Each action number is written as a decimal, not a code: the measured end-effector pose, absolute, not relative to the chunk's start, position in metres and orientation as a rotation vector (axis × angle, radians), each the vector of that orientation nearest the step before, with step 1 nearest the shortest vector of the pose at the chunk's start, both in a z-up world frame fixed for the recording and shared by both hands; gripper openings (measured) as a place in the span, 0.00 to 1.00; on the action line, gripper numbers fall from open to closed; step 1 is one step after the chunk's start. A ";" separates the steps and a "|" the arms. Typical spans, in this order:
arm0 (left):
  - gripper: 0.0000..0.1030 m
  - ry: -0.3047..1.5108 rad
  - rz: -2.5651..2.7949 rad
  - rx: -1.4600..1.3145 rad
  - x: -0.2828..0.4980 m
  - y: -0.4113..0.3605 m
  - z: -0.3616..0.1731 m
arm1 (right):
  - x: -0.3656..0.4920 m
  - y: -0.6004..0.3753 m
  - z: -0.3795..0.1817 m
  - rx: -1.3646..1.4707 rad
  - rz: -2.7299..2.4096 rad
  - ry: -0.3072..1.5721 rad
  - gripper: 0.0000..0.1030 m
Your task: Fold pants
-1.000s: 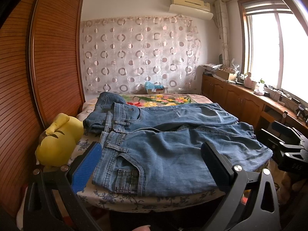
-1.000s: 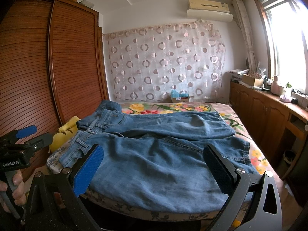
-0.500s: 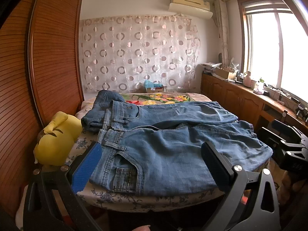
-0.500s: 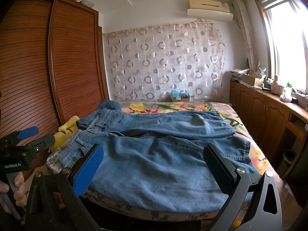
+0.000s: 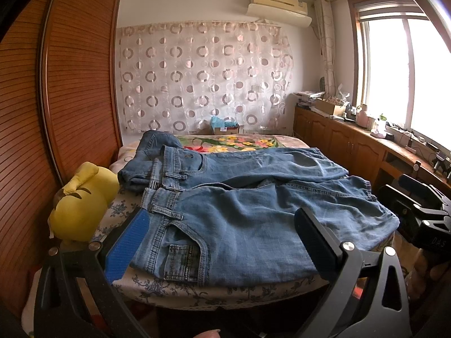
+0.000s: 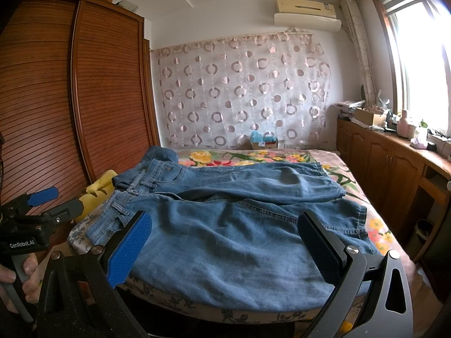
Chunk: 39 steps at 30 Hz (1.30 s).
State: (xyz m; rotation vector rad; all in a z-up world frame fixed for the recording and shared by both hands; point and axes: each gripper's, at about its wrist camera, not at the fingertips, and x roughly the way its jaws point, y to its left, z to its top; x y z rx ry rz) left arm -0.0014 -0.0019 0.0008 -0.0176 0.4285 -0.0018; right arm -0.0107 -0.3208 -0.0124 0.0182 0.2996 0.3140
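Note:
Blue denim jeans (image 5: pixel 242 219) lie spread across the near end of the bed, waistband to the left, both legs running to the right; they also show in the right wrist view (image 6: pixel 234 231). My left gripper (image 5: pixel 222 242) is open and empty, held just short of the bed edge facing the waist and pocket area. My right gripper (image 6: pixel 225 245) is open and empty, facing the near leg. Each gripper shows at the edge of the other's view, the right one (image 5: pixel 420 214) and the left one (image 6: pixel 31 219).
A yellow plush toy (image 5: pixel 81 200) sits at the bed's left corner by the wooden wardrobe (image 5: pixel 56 107). The floral bedspread (image 5: pixel 231 143) extends to the curtain. A wooden cabinet counter (image 5: pixel 352 143) with clutter runs along the right under the window.
Both grippers have shifted slightly; the left wrist view has drawn back and risen a little from the bed. The jeans have not moved.

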 end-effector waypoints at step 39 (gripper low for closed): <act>1.00 0.513 0.001 -0.030 0.018 0.000 -0.030 | 0.005 -0.341 -0.028 0.023 0.269 0.352 1.00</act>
